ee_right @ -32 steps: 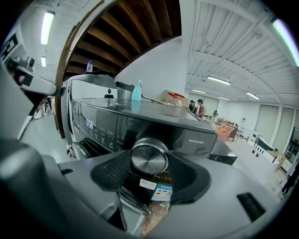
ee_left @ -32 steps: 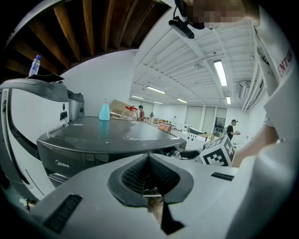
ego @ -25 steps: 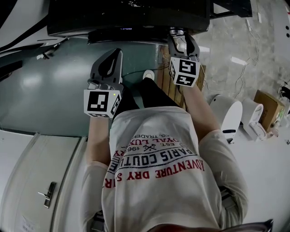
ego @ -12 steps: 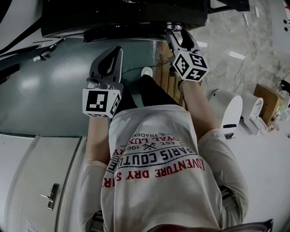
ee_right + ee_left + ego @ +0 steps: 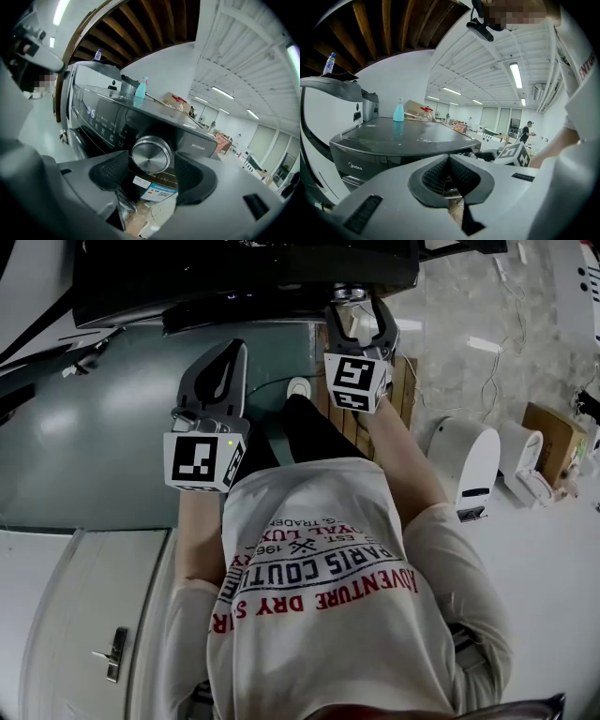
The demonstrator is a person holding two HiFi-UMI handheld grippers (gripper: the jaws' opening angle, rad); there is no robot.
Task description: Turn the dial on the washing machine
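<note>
The right tongs [image 5: 152,176] stand spread, and they have just been opening wider; the round metal dial [image 5: 151,154] sits squarely between the two dark pads [image 5: 110,172]. Each pad lies just beside the dial's rim, and as far as the right gripper view shows, neither presses on it, though the gap is too thin to be sure. The dial is on the dark front panel of the washing machine [image 5: 105,119], near its right end, with a lit display [image 5: 91,112] further left on the panel and a printed sticker [image 5: 157,190] just below the dial. A blue bottle [image 5: 141,89] stands upright on the machine's flat top. The left tongs [image 5: 449,164] are pressed together with nothing between them, held off to the side and pointing toward the machine's corner. From the head view, the right tongs reach up to the machine's front edge, while the left tongs [image 5: 228,362] hang lower, over the grey-green floor [image 5: 94,427].
</note>
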